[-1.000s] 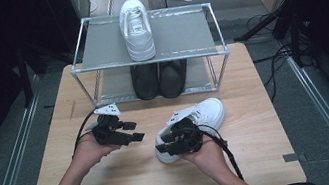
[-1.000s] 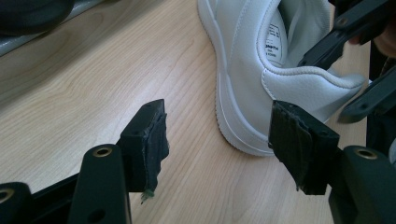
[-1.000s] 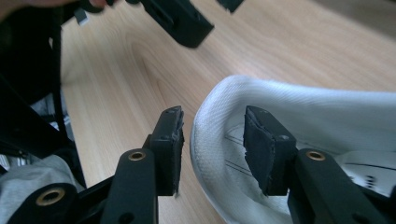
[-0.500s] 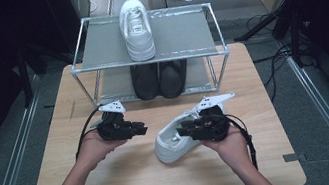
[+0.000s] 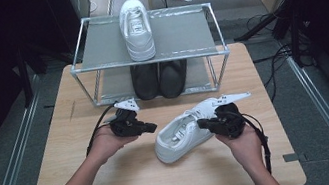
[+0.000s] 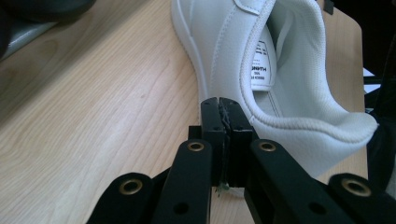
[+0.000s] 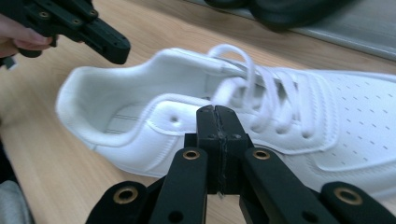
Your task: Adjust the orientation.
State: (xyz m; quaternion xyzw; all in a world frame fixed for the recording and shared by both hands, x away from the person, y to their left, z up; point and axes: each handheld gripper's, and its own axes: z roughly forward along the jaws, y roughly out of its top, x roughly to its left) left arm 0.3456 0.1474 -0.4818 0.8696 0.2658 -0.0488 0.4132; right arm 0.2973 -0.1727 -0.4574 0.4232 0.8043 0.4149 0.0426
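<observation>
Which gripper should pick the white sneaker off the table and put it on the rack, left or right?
Probably right. The right gripper sits against the white sneaker at its laces; the left gripper points at the heel, apart from it. Both have just closed on nothing, so it must reopen first.

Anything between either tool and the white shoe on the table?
Nothing visible. The shoe lies on bare table between the left tool and right tool, both shut and empty, close beside it.
</observation>
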